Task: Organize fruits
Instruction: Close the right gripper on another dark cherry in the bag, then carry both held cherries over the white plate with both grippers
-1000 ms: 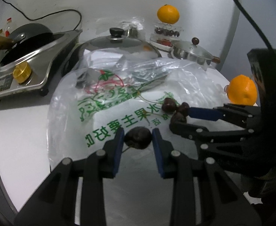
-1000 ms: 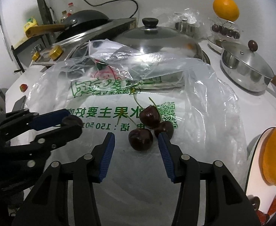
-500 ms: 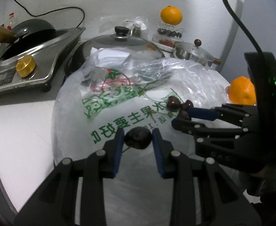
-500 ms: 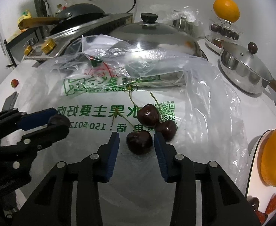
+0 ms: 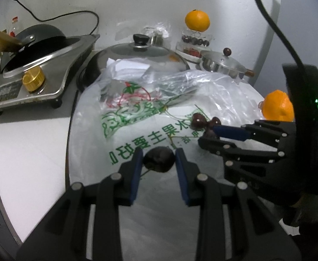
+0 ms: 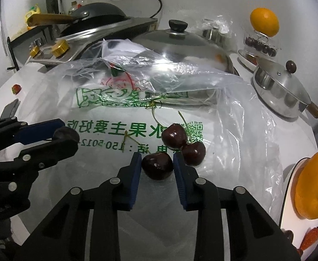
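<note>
Both grippers tilt down toward the clear printed plastic bag [image 6: 235, 134] spread over the white table [image 5: 28, 143]. The left gripper [image 5: 158, 159] is clamped on a dark cherry [image 5: 159, 159], blue pads pressing both its sides. The right gripper [image 6: 157, 163] is closing its jaws around a second cherry [image 6: 157, 165], and the pads look to be touching its flanks.

Count them: four cherries on the bag area, one in each gripper and two loose ones [image 6: 183, 143] touching each other just beyond the right gripper's right finger, stems pointing to the far side. Three oranges: one [image 6: 264, 21] on a tiered stand at the far right, one [image 6: 314, 187] on a plate at the near right, one [image 5: 278, 108] showing behind the right gripper in the left view. One strawberry [image 6: 16, 88] lies alone at far left.

The far edge is crowded: a lidded wok [image 6: 180, 45], a small lidded steel pot [image 6: 282, 87], a stove [image 5: 28, 80] at far left. Open bag surface lies between the grippers.
</note>
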The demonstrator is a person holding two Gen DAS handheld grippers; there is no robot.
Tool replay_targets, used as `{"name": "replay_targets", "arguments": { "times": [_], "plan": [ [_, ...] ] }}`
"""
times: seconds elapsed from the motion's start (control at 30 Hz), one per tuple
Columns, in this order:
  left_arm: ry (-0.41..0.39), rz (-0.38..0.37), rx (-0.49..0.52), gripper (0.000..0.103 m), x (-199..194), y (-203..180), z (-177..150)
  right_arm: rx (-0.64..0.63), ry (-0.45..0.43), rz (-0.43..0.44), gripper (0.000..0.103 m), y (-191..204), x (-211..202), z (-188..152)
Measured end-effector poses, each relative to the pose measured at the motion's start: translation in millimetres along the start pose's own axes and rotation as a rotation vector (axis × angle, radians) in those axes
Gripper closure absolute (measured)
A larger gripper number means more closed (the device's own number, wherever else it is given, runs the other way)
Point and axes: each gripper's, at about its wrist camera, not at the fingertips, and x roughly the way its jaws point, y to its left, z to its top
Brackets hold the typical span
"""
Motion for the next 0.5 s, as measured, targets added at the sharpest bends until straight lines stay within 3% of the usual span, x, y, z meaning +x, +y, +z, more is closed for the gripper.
{"name": "replay_targets", "arguments": {
  "times": [0.5],
  "plan": [
    [-0.032, 0.009, 0.02, 0.071, -21, -21, 0, 0.015, -0.063, 0.0, 0.071, -9, -36, -6]
  ]
}}
